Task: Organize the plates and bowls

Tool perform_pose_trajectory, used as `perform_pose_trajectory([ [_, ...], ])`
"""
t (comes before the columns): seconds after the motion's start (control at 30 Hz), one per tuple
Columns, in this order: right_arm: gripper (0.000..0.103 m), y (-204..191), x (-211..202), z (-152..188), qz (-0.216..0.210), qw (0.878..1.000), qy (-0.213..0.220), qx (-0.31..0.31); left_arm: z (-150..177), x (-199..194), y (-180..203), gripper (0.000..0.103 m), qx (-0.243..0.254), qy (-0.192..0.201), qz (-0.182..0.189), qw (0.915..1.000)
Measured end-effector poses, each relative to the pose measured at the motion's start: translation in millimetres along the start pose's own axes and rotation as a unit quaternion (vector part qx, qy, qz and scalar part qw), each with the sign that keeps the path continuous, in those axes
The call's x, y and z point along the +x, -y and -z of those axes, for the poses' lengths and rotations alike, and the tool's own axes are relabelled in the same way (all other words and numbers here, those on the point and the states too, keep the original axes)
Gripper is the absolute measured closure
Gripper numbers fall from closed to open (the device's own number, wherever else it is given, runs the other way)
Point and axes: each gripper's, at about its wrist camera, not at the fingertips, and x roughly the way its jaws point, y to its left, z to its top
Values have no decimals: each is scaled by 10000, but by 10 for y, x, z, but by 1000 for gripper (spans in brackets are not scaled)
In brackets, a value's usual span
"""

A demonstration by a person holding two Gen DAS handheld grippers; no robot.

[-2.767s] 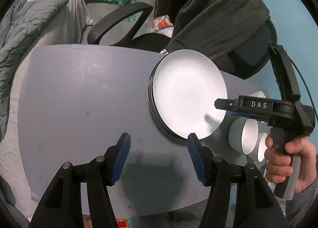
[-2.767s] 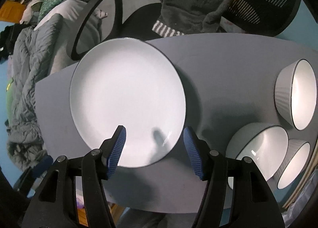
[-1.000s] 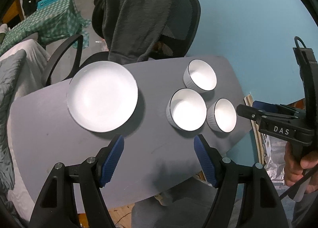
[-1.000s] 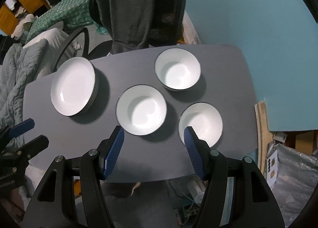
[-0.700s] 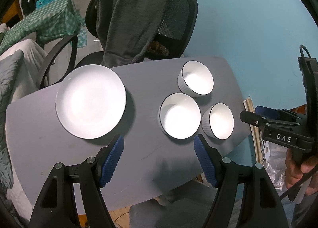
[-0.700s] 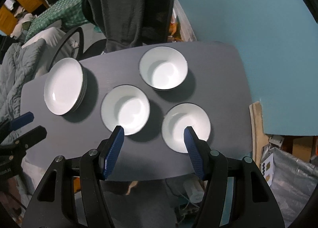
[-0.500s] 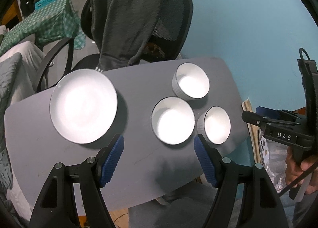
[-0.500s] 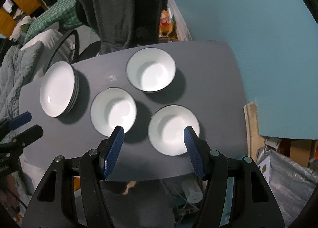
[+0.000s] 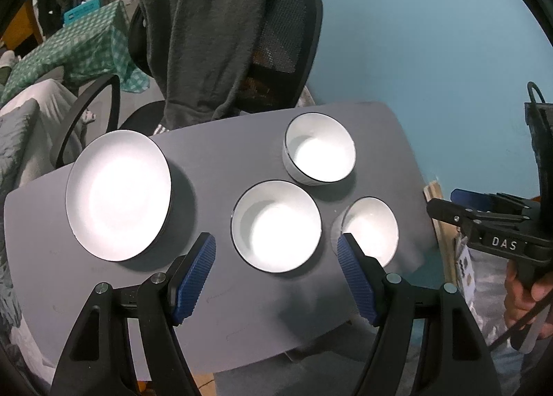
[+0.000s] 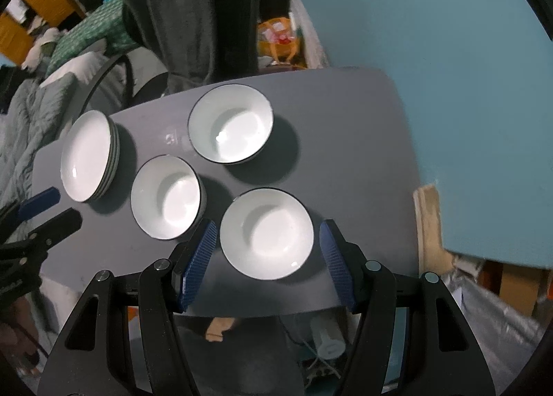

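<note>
Both claws hang above the grey table (image 9: 221,161) with jaws spread wide and nothing between the pads. Left claw (image 9: 276,251) sits over the near edge, framing the middle bowl (image 9: 276,226); right claw (image 10: 268,244) also sits over the near edge toward the right corner, framing the near-right bowl (image 10: 266,233). Three white bowls with dark rims stand apart in a loose triangle on the right half: far bowl (image 10: 230,123) close to the far edge, middle bowl beside the plates, near-right bowl by the near edge. Plates (image 9: 117,190) lie stacked at the left end, near the far-left corner. A black chair (image 9: 287,26) draped with a grey sweater (image 9: 204,29) stands behind the far edge, against a blue wall (image 9: 432,26)
</note>
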Motion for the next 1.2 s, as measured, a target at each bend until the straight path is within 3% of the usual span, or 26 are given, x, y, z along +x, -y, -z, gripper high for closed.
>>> perform_pose_trajectory([
  [0.47, 41, -313, 635, -345, -897, 9926, -295, -758, 88, 500, -151, 29, -364, -67, -243, 9990],
  [0.9, 41, -566, 1226, -410, -1125, 9817, -959, -1201, 152, 948, -305, 29, -761, -333, -254, 9962],
  [1.07, 55, -591, 1400, -419, -1101, 9794, -1194, -1203, 156, 1096, -372, 29, -930, -410, -263, 9945],
  [1.2, 59, -627, 1482, -417, -1101, 9776, -1289, -1247, 173, 1195, -424, 29, -1036, -508, -265, 9930],
])
